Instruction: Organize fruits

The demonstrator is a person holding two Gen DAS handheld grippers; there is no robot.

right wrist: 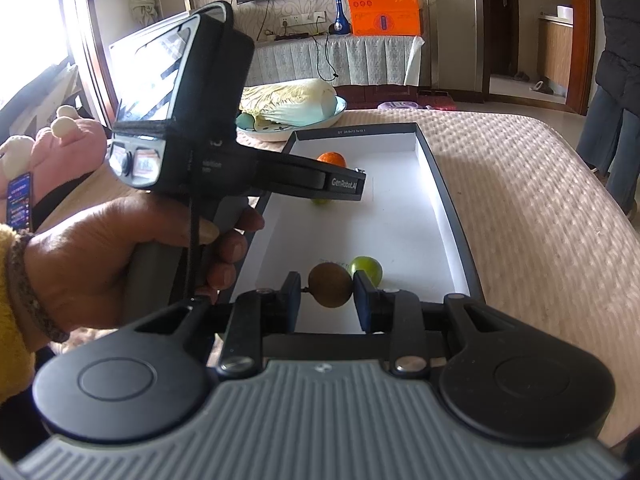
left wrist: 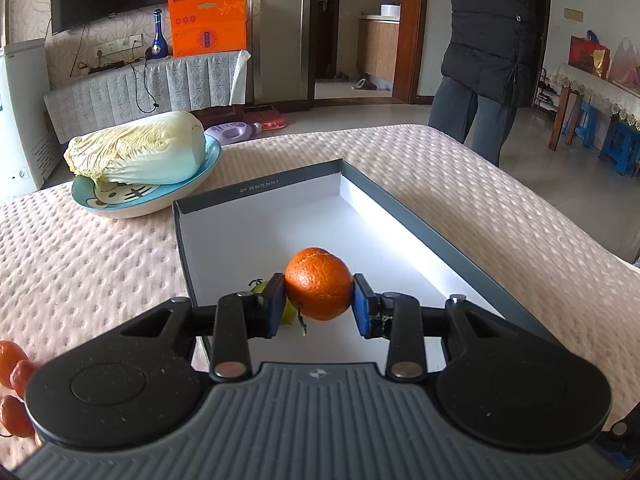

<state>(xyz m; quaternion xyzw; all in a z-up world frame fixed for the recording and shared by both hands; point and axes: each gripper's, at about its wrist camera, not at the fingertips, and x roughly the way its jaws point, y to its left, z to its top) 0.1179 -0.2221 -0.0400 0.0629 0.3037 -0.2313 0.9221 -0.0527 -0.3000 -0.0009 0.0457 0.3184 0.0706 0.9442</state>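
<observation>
My left gripper (left wrist: 319,304) is shut on an orange (left wrist: 319,284), its blue pads pressing both sides, and holds it above the near end of a white-lined grey box (left wrist: 256,190). A green fruit (left wrist: 259,288) lies on the box floor behind the left pad. In the right wrist view my right gripper (right wrist: 326,300) is shut on a small round brown fruit (right wrist: 331,285) over the box's near end (right wrist: 460,240). Just behind its right pad a green fruit (right wrist: 366,270) rests on the box floor. Farther along, the orange (right wrist: 332,159) shows above another green fruit (right wrist: 322,201).
A cabbage (left wrist: 140,152) lies on a blue plate (left wrist: 120,200) left of the box. Small orange fruits (left wrist: 12,364) sit on the quilted cover at the left edge. A person in a dark coat (left wrist: 492,40) stands beyond the far right. A hand (right wrist: 100,256) grips the left gripper's handle.
</observation>
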